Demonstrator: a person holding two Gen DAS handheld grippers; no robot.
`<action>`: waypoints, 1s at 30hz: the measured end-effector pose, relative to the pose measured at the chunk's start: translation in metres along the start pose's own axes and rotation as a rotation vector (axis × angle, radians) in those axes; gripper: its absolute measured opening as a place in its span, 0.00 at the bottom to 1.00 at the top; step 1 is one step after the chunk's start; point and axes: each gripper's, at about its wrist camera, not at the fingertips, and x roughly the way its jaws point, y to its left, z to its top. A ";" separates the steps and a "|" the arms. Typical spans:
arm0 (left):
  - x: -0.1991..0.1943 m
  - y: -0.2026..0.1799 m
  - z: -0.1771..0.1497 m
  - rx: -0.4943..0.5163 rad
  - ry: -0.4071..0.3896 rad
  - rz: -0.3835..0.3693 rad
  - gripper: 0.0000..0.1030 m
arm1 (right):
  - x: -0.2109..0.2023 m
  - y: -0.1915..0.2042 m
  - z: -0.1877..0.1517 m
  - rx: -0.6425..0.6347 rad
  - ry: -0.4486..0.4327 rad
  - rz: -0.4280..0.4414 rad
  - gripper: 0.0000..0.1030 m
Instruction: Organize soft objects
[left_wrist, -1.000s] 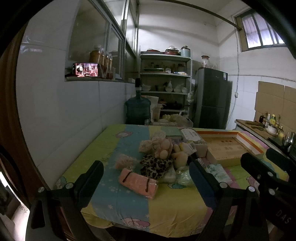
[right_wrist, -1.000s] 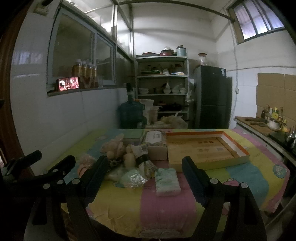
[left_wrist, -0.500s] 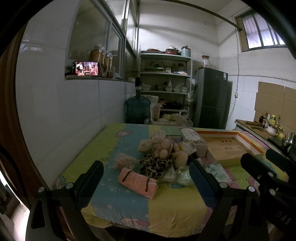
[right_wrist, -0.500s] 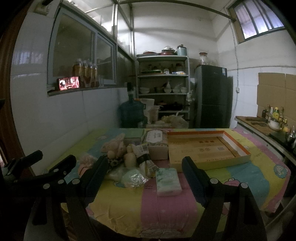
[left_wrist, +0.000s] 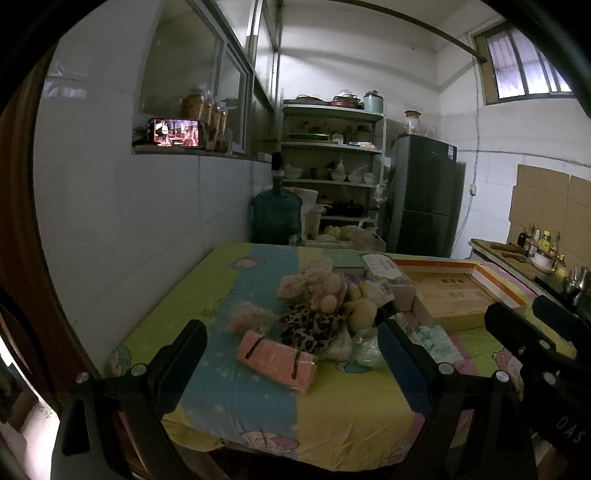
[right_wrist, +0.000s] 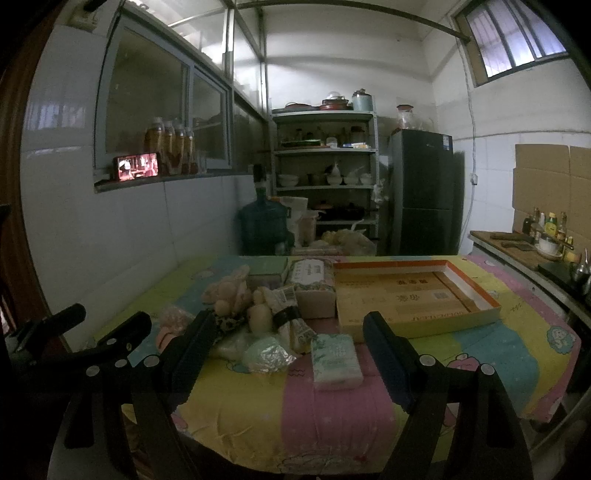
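A heap of soft items lies mid-table: a pink pouch (left_wrist: 276, 361), a leopard-print piece (left_wrist: 312, 326), plush toys (left_wrist: 328, 291), crinkly bags (right_wrist: 266, 355) and a tissue pack (right_wrist: 335, 360). A shallow orange-rimmed box (right_wrist: 413, 295) lies to the right of the heap. My left gripper (left_wrist: 291, 363) hovers open before the table's near edge, the pink pouch showing between its fingers but farther off. My right gripper (right_wrist: 284, 350) is also open, held short of the tissue pack with nothing in it.
The table (left_wrist: 332, 413) wears a pastel striped cloth and abuts a tiled wall on the left. Behind stand a water jug (left_wrist: 276, 218), shelves (right_wrist: 325, 173) and a dark fridge (right_wrist: 424, 192). A counter (right_wrist: 517, 251) with bottles runs along the right.
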 end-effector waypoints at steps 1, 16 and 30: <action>0.000 0.000 0.000 0.000 0.000 0.000 0.92 | 0.000 0.000 0.000 0.000 0.000 0.000 0.81; 0.000 0.000 -0.003 -0.006 0.005 0.000 0.92 | 0.000 0.001 0.000 0.001 0.000 0.000 0.81; 0.000 0.002 -0.005 -0.012 0.009 -0.001 0.92 | 0.000 0.000 -0.001 0.001 0.000 0.001 0.81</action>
